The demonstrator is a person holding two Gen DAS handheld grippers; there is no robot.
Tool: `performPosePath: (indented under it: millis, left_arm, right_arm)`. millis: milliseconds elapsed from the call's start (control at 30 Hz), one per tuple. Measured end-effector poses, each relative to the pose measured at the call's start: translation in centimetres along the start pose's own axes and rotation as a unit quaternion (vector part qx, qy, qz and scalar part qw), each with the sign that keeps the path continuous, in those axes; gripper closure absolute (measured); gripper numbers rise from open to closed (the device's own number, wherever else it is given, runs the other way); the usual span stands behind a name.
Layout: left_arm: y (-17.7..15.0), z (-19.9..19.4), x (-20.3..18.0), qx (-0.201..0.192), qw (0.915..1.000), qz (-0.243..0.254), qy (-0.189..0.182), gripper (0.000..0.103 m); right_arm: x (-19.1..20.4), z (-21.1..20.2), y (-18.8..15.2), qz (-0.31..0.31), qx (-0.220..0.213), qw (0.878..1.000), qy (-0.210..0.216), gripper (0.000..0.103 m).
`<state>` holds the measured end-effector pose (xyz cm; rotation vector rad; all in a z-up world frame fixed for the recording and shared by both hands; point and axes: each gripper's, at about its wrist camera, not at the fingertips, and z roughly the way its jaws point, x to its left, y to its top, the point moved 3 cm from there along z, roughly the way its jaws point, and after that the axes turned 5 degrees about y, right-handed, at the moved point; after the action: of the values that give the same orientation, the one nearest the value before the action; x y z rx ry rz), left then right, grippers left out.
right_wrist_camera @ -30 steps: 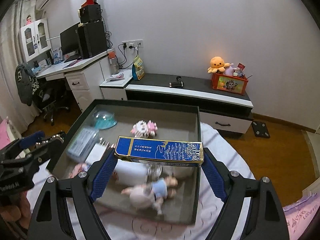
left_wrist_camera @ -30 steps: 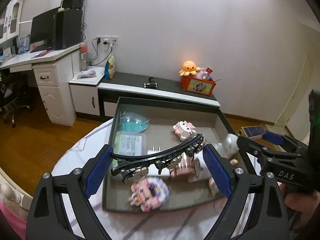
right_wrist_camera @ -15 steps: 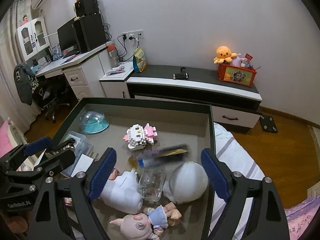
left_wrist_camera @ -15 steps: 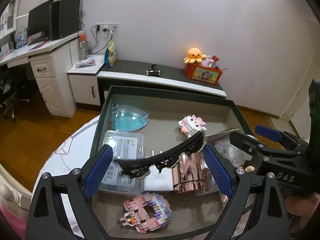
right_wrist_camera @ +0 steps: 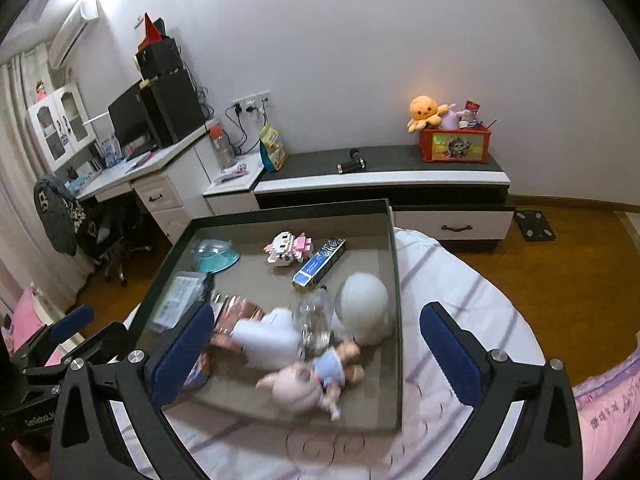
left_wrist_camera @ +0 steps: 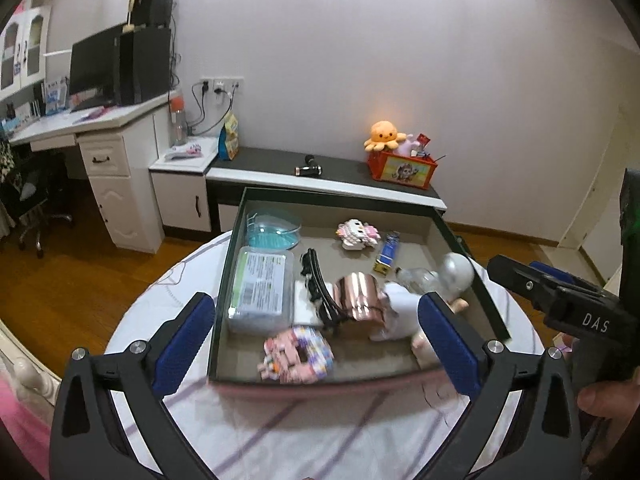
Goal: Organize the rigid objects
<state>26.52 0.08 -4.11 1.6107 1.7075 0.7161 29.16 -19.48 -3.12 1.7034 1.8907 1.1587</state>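
Progress: every loose thing you can see already lies inside the dark tray (left_wrist_camera: 460, 240), which sits on the round counter (left_wrist_camera: 320, 432) with its striped cloth. Judging by that, the gathering looks largely done; what may remain is tidying the heap at the near end.
Left tongs (left_wrist_camera: 320, 344): released, jaws spread wide, nothing between them. They have just been opening.
Right tongs (right_wrist_camera: 316, 354): released too, spread wide and empty, hanging over the tray's near edge. They have likewise just been opening.
Black curved piece (left_wrist_camera: 318, 284): a second ago you held it in the left tongs; now it lies in the tray, just beside the clear lidded box (left_wrist_camera: 260, 284) and partly across the copper cup (left_wrist_camera: 356, 296).
Blue carton (right_wrist_camera: 319, 265): a second ago it was clamped crosswise in the right tongs; now it rests on the tray floor, just beside the pink-and-white block figure (right_wrist_camera: 288, 249).
Near-end heap: doll (right_wrist_camera: 316, 376), glass bottle (right_wrist_camera: 316, 320) and white helmet-shaped thing (right_wrist_camera: 364, 304) crowd together, touching, at the right side.
Pink block ring (left_wrist_camera: 298, 354): by the near wall, blurred.
Teal dome (left_wrist_camera: 272, 230): far left corner, apart from the heap.
Views: both cameras now sit further back from the tray than half a second ago.
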Motion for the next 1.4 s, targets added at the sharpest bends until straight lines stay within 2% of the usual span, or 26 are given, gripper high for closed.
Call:
performPosePath:
  millis: [367,733,1100,1400]
  left_arm:
    - [-3.8,-8.6,-0.3,-0.027,0.9995,0.014,0.004,0.0]
    - [-8.0,-16.1,-0.6,-0.058,0.9982,0.013,0.006,0.0]
    - [-10.6,-23.1,-1.0,-0.098,0.995,0.014,0.016,0.0]
    - [-12.2,-26.6,-0.5,-0.118,0.9928,0.009,0.02,0.0]
  right_arm:
    - [1.9,-8.7,-5.0,0.008,-0.034,0.999,-0.014,0.0]
    - [5.2,-15.9,-10.7,-0.028,-0.063,0.997,-0.033,0.0]
    - [7.2,-21.7,-14.2,-0.029,-0.104,0.992,-0.058,0.0]
    - [9.3,-23.8,-14.8,-0.049,-0.116,0.99,-0.067,0.0]
